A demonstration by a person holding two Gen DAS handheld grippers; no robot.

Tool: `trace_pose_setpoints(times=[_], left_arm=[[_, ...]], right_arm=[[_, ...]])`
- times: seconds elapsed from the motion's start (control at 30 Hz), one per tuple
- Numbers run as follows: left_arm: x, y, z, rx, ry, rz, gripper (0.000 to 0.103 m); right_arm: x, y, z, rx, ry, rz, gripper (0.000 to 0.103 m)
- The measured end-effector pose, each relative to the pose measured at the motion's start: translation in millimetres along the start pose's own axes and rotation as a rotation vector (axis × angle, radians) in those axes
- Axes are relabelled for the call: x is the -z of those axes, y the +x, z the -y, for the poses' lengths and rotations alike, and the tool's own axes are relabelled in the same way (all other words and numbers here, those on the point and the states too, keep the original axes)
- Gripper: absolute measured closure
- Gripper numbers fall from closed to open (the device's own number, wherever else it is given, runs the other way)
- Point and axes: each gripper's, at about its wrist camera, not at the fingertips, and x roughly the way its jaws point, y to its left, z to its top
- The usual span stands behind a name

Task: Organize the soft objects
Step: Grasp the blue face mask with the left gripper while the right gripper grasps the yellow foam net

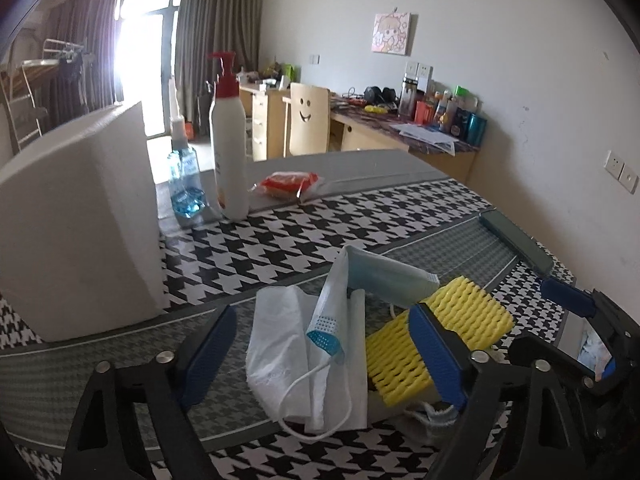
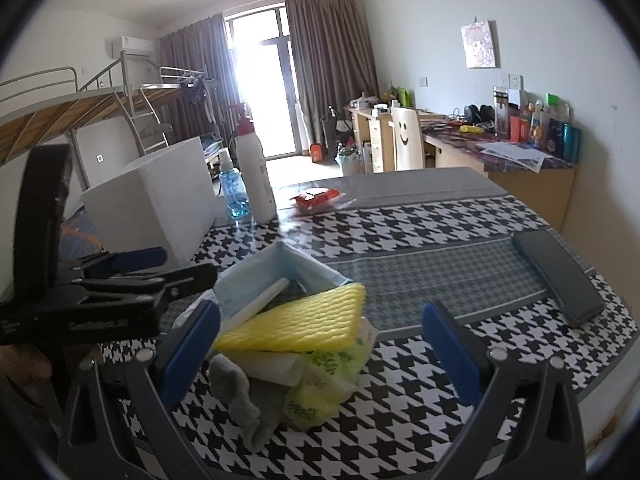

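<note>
Between the left gripper's [image 1: 320, 354] spread fingers lies the face mask [image 1: 340, 312], its long axis running away from the camera, untouched, near the bench's [image 1: 400, 216] front edge. Right wrist view: right gripper [image 2: 320, 344] also apart, straddling the same pile, yellow foam net [image 2: 296, 326] topmost.

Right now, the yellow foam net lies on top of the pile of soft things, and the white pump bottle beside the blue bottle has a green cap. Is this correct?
Not quite: the pump bottle has a red cap, as the left wrist view shows. The yellow foam net does lie on the pile, and the blue bottle stands beside the pump bottle.
</note>
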Motion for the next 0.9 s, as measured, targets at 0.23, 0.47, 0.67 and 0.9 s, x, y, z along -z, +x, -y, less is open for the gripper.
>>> trace_pose_setpoints(times=[0.23, 0.47, 0.67, 0.9], left_arm=[[-3, 20, 2, 0.020, -0.023, -0.031, 0.032], [-3, 36, 0, 0.044, -0.043, -0.065, 0.042], [0, 52, -2, 0.065, -0.057, -0.113, 0.058], [2, 57, -2, 0.080, -0.063, -0.119, 0.066]], right_arm=[[3, 7, 8, -0.012, 0.013, -0.019, 0.004], [4, 11, 9, -0.035, 0.006, -0.038, 0.010], [5, 20, 11, -0.057, 0.016, -0.074, 0.021], [10, 24, 17, -0.077, 0.040, -0.104, 0.029]])
